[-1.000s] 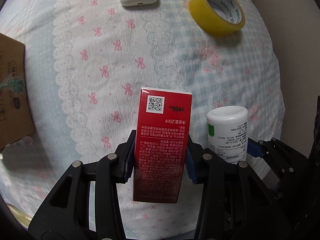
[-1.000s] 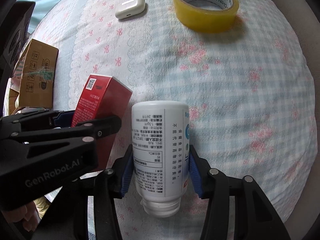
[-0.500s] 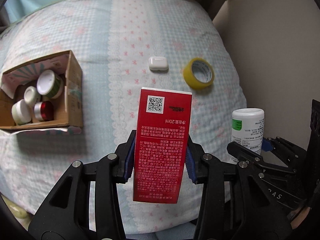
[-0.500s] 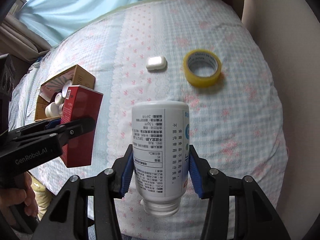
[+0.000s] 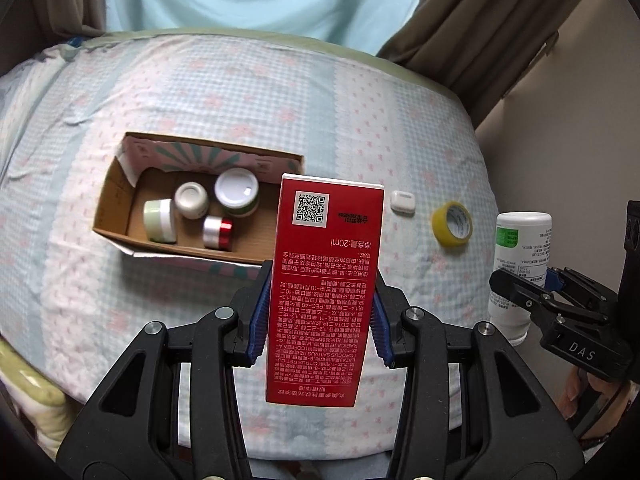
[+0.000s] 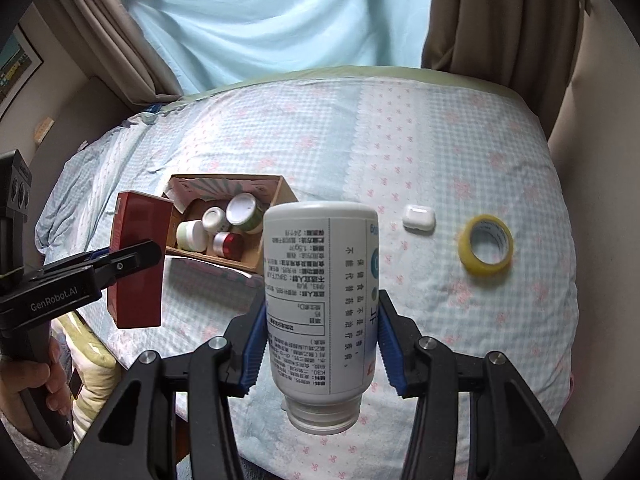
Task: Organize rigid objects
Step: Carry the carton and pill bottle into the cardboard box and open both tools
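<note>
My left gripper (image 5: pixel 318 316) is shut on a tall red carton (image 5: pixel 324 280) and holds it high above the bed; the carton also shows in the right wrist view (image 6: pixel 138 264). My right gripper (image 6: pixel 320 344) is shut on a white bottle (image 6: pixel 320 300) held cap-down; it also shows at the right in the left wrist view (image 5: pixel 520 268). An open cardboard box (image 5: pixel 116 208) with several small jars lies on the bed to the left (image 6: pixel 280 196). A white earbud case (image 6: pixel 418 219) and a yellow tape roll (image 6: pixel 485 249) lie on the bedspread to the right.
The bed has a light blue and pink patterned cover (image 6: pixel 440 140). Brown curtains (image 6: pixel 480 20) and a light blue curtain (image 6: pixel 280 20) hang behind it. A beige wall (image 5: pixel 580 100) runs along the bed's right side.
Both grippers have risen and pulled back from the bed with their objects, so the whole bed and the open box now show. The grips are unchanged.
</note>
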Demonstrator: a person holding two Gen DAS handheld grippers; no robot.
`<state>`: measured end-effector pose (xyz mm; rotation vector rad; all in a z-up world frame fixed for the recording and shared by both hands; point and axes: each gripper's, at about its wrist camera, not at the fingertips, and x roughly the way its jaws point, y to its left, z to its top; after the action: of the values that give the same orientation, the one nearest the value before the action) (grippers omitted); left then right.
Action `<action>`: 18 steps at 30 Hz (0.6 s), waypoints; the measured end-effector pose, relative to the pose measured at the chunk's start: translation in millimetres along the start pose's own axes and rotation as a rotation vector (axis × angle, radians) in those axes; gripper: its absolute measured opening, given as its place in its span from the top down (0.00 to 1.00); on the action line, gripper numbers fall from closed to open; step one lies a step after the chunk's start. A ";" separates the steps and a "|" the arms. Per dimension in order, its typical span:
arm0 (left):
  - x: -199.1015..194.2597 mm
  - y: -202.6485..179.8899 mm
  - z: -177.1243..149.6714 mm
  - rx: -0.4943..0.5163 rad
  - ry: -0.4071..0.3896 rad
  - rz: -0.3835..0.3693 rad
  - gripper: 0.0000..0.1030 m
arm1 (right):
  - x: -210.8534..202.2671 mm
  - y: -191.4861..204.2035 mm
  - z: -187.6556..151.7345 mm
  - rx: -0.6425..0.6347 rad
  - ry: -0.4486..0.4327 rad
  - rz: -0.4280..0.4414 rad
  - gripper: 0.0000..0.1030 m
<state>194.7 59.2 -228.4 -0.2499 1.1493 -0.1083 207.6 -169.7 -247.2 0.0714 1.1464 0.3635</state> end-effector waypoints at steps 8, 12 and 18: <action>9.9 99.3 36.7 -0.024 0.024 0.009 0.62 | 44.3 71.4 38.8 0.013 0.022 0.019 0.55; 25.0 147.6 58.8 -0.009 0.056 -0.003 0.62 | 75.4 99.0 54.6 0.070 0.045 0.014 0.55; 65.7 205.3 88.1 0.034 0.115 -0.011 0.62 | 129.7 129.9 73.1 0.166 0.080 -0.008 0.55</action>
<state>293.0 256.1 -304.4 -0.2220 1.2593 -0.1536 288.2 3.0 -299.4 0.1991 1.2544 0.2652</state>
